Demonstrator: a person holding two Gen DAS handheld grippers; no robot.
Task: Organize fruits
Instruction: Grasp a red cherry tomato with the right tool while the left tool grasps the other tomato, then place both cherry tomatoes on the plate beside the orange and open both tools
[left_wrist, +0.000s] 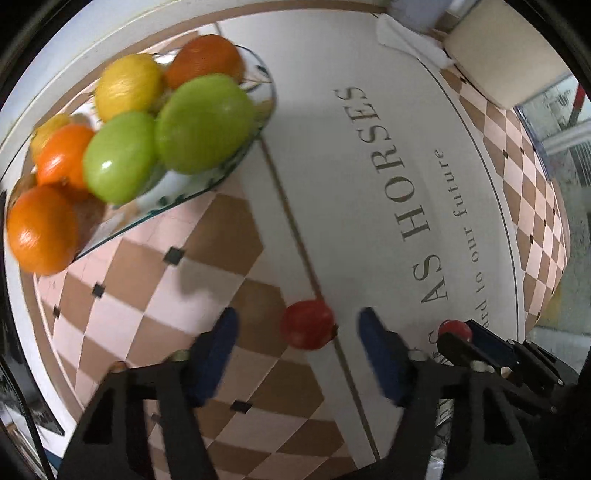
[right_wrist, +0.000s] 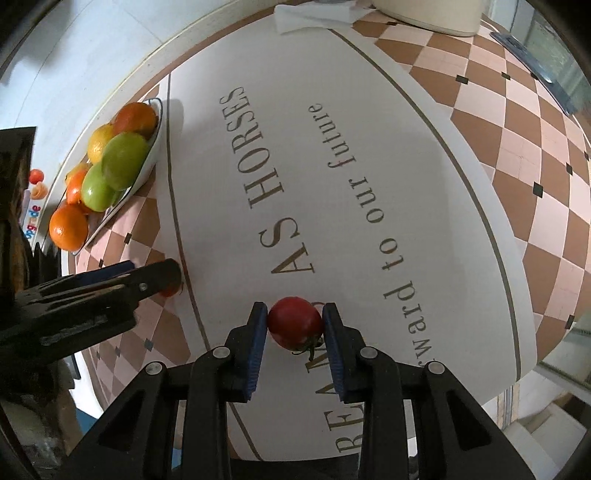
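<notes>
The fruit bowl (right_wrist: 155, 155) sits at the tablecloth's (right_wrist: 369, 147) far left edge, piled full. The right gripper (right_wrist: 295, 325) squeezes one tomato (right_wrist: 294, 322) at its round sides. It looks soft, smooth and light, so hold gently. The left gripper (left_wrist: 297, 332) is wide open around another tomato (left_wrist: 307, 324), not touching it.

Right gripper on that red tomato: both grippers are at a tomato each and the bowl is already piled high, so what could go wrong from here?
1. The right gripper is shut on the red tomato; squeezing harder could bruise or split it.
2. The glass bowl is heaped, and the orange sits at its rim; adding tomatoes could roll fruit out.
3. The open left gripper brackets the second tomato; an uneven close could nudge it away.
</notes>
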